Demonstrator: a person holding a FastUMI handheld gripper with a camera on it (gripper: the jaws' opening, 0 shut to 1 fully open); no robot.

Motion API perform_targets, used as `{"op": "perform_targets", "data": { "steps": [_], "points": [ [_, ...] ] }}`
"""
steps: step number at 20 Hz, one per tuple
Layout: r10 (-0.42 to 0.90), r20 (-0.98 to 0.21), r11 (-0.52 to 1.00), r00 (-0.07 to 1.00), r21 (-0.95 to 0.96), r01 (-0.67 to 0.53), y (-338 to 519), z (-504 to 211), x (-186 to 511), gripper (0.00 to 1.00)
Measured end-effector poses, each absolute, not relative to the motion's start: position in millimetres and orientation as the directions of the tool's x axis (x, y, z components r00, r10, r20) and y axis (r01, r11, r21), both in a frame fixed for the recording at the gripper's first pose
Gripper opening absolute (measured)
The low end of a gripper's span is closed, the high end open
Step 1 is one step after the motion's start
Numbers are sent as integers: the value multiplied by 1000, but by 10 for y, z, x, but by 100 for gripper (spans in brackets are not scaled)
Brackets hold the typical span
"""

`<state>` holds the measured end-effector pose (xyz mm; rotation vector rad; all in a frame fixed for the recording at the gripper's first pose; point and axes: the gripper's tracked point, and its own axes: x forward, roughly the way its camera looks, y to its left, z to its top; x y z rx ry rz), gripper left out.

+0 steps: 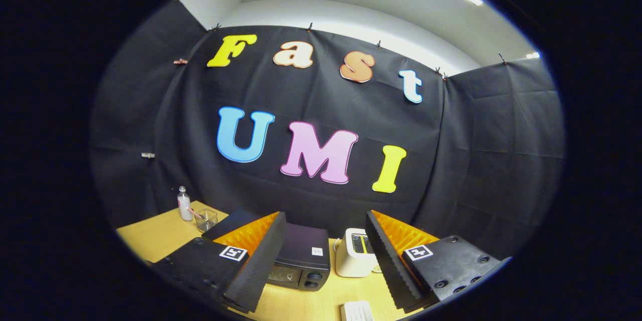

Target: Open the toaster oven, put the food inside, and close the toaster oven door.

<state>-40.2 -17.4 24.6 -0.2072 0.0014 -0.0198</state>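
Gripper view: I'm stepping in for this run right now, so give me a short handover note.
Tongs: open, holding nothing, raised above the wooden table.
Toaster oven: black, on the table between and just beyond the fingers, door looks shut.
White toaster stands beside the oven; a white item lies nearer; I can't tell if that is the food.
Bottle and glass stand off to one side.
Done: nothing visible. Left: open door, load food, close door.
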Motion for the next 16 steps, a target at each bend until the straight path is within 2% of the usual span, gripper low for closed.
{"op": "perform_targets", "data": {
  "steps": [4, 7, 16],
  "points": [
    [-56, 79, 989, 995, -129, 65, -296, 421, -517, 97],
    [-62, 71, 996, 996, -66, 67, -325, 357, -581, 97],
    [-70, 67, 994, 995, -80, 75, -401, 313, -591, 97]
  ]
}}
